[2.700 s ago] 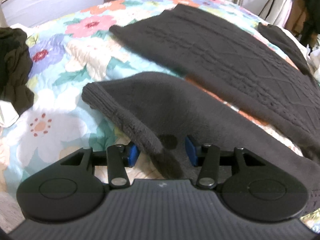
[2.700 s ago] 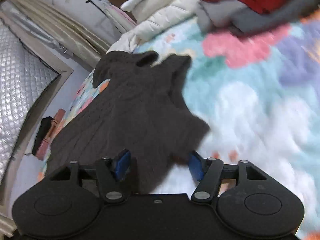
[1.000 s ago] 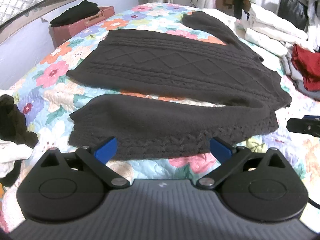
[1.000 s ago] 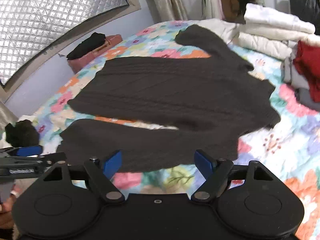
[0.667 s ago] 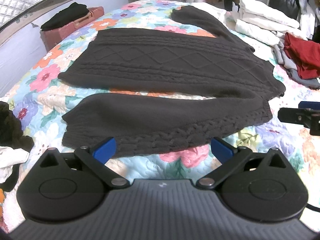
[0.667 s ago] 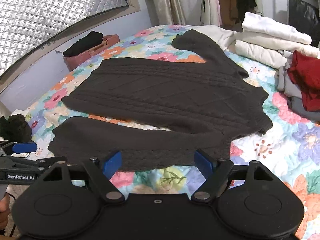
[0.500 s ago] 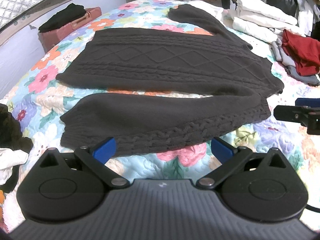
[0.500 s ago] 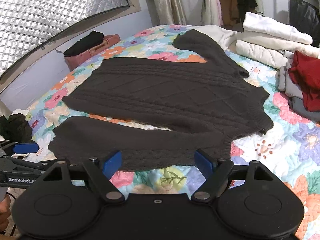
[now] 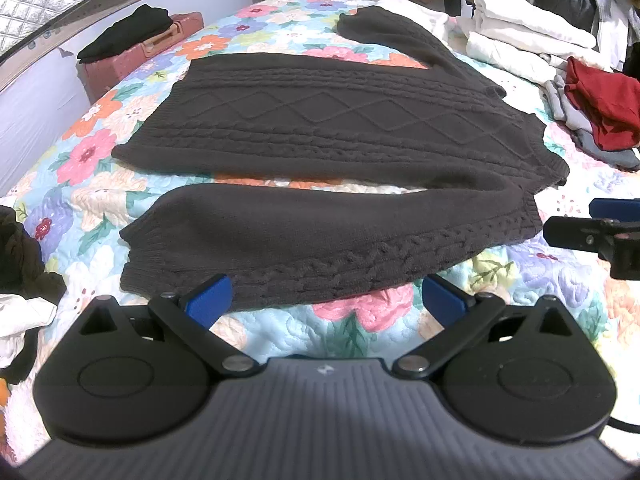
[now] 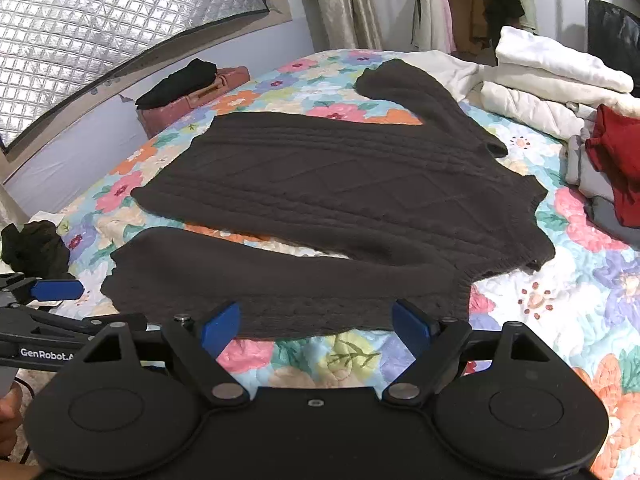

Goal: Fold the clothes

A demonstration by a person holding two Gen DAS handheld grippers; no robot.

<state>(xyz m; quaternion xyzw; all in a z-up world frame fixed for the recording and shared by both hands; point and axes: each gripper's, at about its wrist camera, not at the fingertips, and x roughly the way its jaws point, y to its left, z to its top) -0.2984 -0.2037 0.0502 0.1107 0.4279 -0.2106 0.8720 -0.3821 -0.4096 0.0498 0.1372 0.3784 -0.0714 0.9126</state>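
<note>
1. Flowery bed quilt [image 9: 100, 200] holds the dark sweater [image 9: 320, 128], lying flat with one sleeve [image 9: 320, 232] near both grippers.
2. Left gripper [image 9: 326, 298] and right gripper [image 10: 316, 322] have fingers wide, holding nothing.
3. Grabbing only one layer could bunch the sleeve.
4. Only the right view shows the clothes rack [image 10: 460, 8].

The right gripper [image 9: 592, 220] enters the left view only as one dark finger with a blue pad, the rest is cut off by the edge. The left gripper [image 10: 56, 292] in the right view is also cut by the edge. A hand [image 10: 10, 412] shows only as a bit of skin at the border. The quilt [image 9: 360, 316] under the sweater [image 9: 328, 136] is hidden. The dark bundle [image 9: 18, 256] is cut, and I cannot tell what garment it is.
</note>
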